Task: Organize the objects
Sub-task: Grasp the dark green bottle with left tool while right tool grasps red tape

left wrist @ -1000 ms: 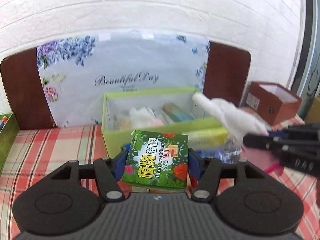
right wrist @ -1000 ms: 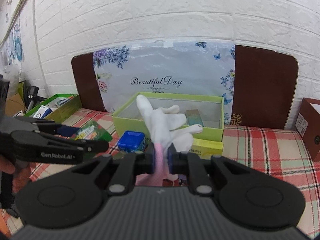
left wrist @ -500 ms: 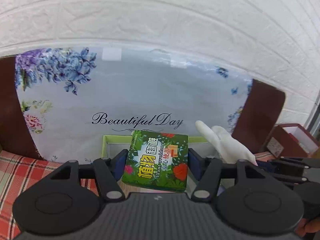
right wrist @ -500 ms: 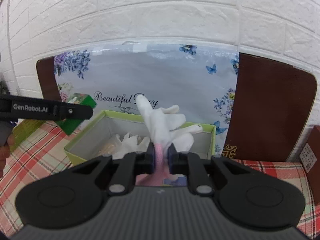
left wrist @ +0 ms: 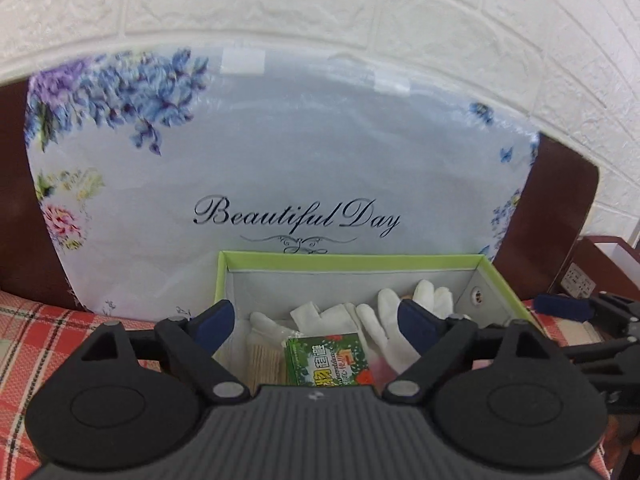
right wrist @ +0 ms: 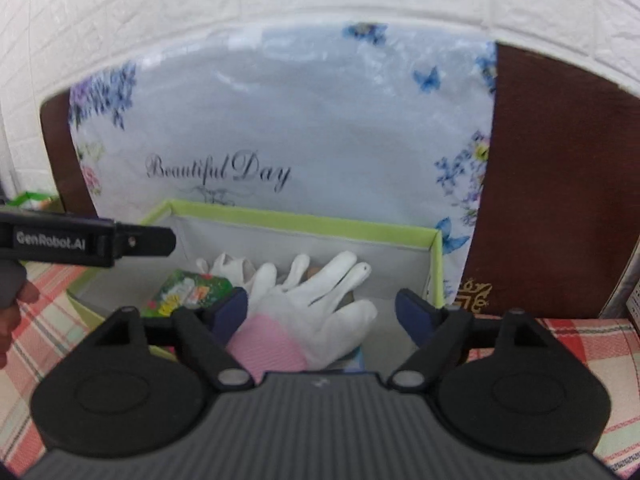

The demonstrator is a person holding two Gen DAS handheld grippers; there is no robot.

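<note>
Both drops appear to be in progress over the lime-green cardboard box with grey lining [left wrist: 352, 262]. Left hand-held gripper [left wrist: 316, 320]: jaws opening, wide, nothing pressed between the pads; the small green flower-printed packet [left wrist: 330, 360] lies in the box below, at 6 o'clock. Right hand-held gripper [right wrist: 322, 312]: jaws opening, wide; the white fabric glove with pink cuff [right wrist: 312, 312] sits between them, unclamped, over the box interior. More white gloves [left wrist: 320, 314] already lie inside. Judgement: these two items are nearly stowed; whatever remains on the red plaid cloth [right wrist: 576, 334] cannot be seen.
</note>
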